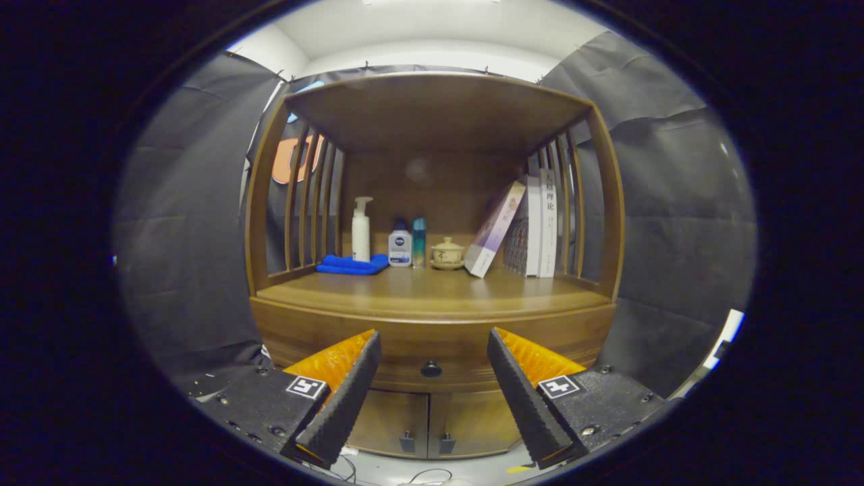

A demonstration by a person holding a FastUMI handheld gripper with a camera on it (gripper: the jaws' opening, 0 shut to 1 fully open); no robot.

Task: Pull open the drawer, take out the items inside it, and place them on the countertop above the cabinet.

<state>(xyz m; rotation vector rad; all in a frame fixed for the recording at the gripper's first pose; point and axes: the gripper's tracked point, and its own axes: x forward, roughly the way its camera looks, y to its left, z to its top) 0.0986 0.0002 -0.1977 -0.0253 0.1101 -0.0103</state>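
A wooden cabinet stands ahead of me with its drawer closed. The drawer's small dark knob sits level with my fingers and between them, some way beyond their tips. My gripper is open, with nothing between its fingers. Above the drawer lies the countertop, a wooden shelf under a roof with slatted sides. What the drawer holds is hidden.
On the countertop's back stand a white pump bottle on a folded blue cloth, two small bottles, a lidded cup and several books. Two lower doors sit under the drawer. Cables lie on the floor.
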